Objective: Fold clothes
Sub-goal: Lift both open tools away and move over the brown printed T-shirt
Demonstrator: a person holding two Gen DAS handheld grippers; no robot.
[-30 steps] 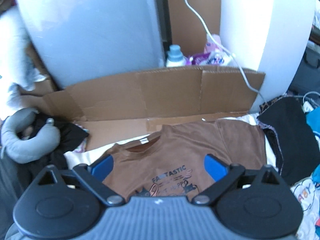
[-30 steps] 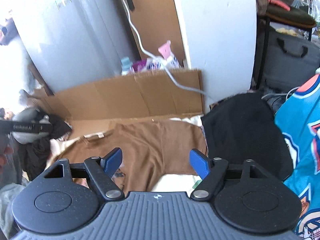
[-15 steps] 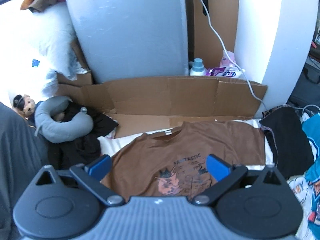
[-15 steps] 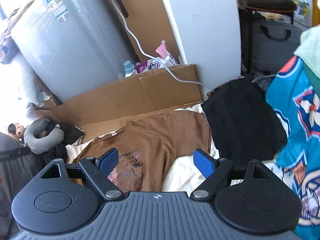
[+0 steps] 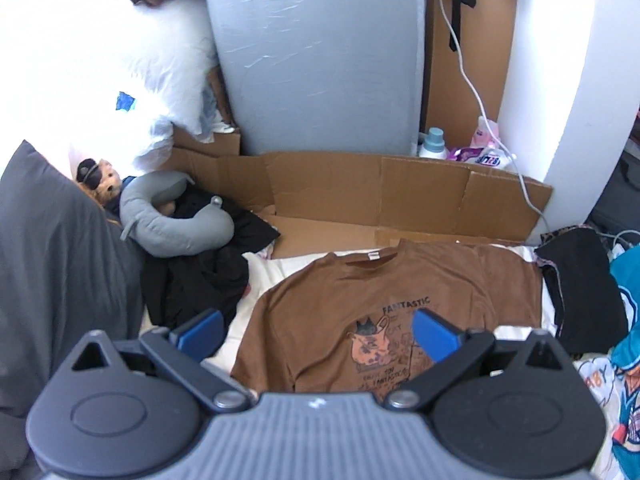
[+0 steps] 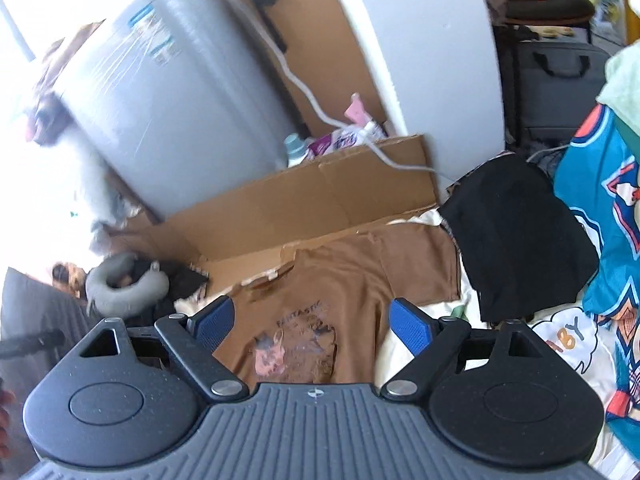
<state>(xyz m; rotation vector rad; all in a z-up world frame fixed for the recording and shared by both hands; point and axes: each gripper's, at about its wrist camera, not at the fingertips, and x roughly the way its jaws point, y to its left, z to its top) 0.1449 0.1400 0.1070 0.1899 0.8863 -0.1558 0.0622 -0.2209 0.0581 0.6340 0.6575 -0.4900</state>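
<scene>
In the lower middle of the left wrist view, a brown T-shirt (image 5: 400, 312) lies flat, print up, on a pale sheet (image 5: 256, 280). "FANTASTIC" reads above a cat graphic; the smaller lines below are illegible. Its collar points toward the flattened cardboard (image 5: 400, 188) at the top, long axis running away from the camera; the hem is cut off behind the left gripper (image 5: 316, 330). Both the left gripper and the right gripper (image 6: 310, 322) hang wide open, holding nothing.
</scene>
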